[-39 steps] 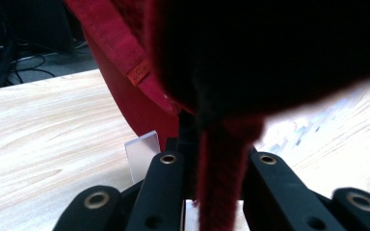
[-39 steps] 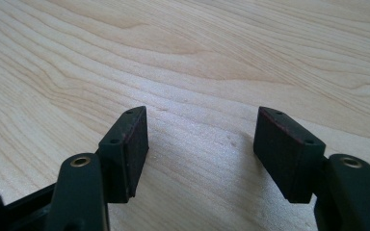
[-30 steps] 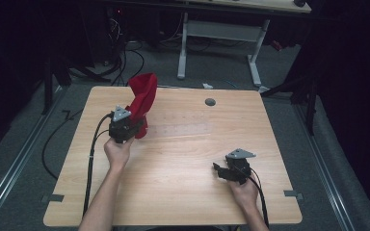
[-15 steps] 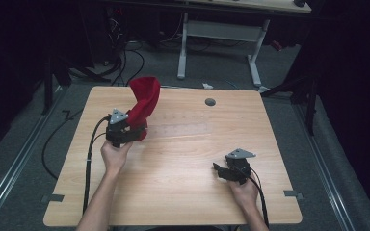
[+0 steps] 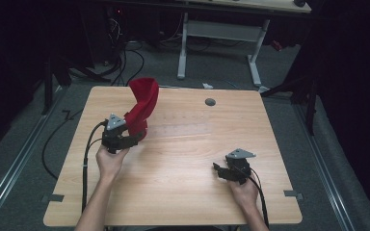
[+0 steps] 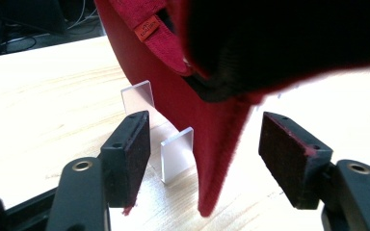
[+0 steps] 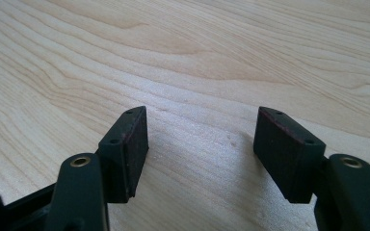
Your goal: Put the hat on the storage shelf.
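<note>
A wooden table (image 5: 183,159) was seen from above, with a person's forearms reaching in from the near edge. The left gripper (image 5: 125,139) was held in the left hand (image 5: 110,161) over the left part of the table, a black cable (image 5: 87,159) trailing from it toward the near edge. A red cap (image 5: 140,107) was found just ahead of this gripper, standing tall and twisted above the tabletop on the far left part of the table. In the left gripper view, the left gripper (image 6: 202,149) was seen with its jaws spread apart, and the lower edge of the red cap (image 6: 212,144) hung down between them without being pressed by either pad. A small woven label (image 6: 147,28) was noted on the cap's inner band. Two small clear upright plates (image 6: 177,154) were seen on the table beneath the cap, just beyond the left pad; what they belonged to could not be told.

The right gripper (image 5: 226,171) was held in the right hand (image 5: 243,192) low over the near right part of the table, well apart from the cap. In the right gripper view, the right gripper (image 7: 200,149) was seen with its jaws parted over bare wood, nothing lying between them.

A small dark round disc (image 5: 210,102) was set in the tabletop near the far edge
</note>
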